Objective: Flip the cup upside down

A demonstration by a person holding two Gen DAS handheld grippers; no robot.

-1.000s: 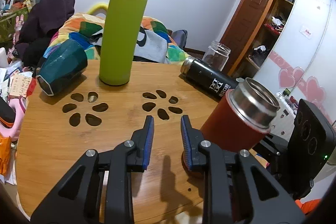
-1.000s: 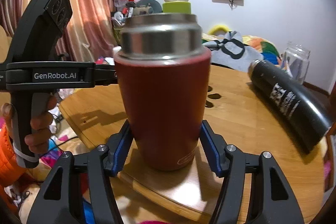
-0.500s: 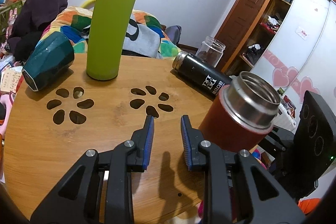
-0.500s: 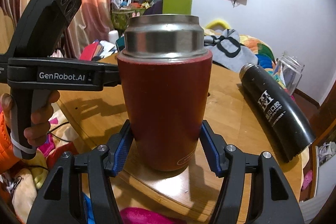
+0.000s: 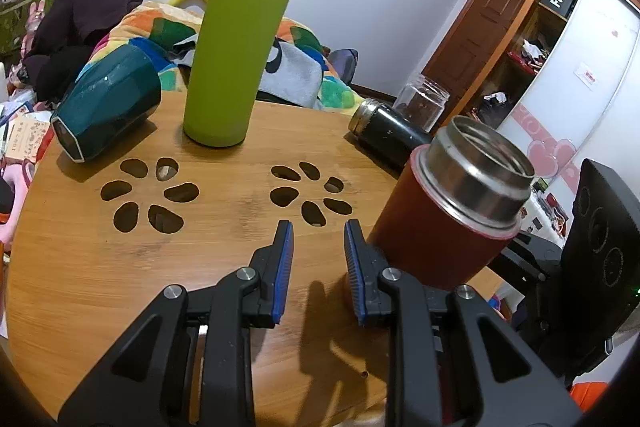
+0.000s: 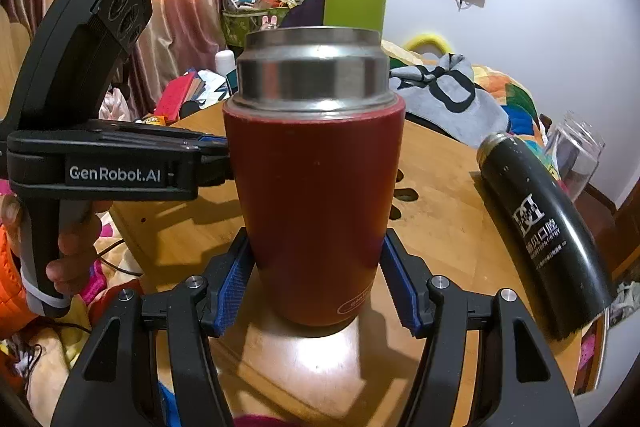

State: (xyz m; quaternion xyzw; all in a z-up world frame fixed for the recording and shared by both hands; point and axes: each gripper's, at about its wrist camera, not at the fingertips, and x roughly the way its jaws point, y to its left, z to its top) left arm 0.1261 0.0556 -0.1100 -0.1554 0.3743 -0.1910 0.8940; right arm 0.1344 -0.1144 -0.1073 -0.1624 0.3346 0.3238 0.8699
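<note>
So the red cup (image 6: 316, 203) is standing upright near the edge of the round wooden table (image 5: 100, 267), steel mouth up, nothing flipped yet. The right gripper (image 6: 316, 291) has its blue pads on either side of the lower body. The pads look right against the walls, but I honestly can't tell if they're squeezing or just bracketing it; the cup's base looks planted on the wood either way. The left gripper (image 5: 318, 263) sits just beside the cup with a narrow gap between its jaws and nothing in them, so it's just idling.

I'd call this the grasp stage. The next move needs a firm clamp, a lift clear of the table, then a half roll of the wrist so the mouth comes down flat.

The grip is low on a top-heavy cup, so it could slip during the roll. The black flask (image 6: 548, 227) lies on its side nearby, the green bottle (image 5: 236, 47) and teal cup (image 5: 108, 103) well behind.
</note>
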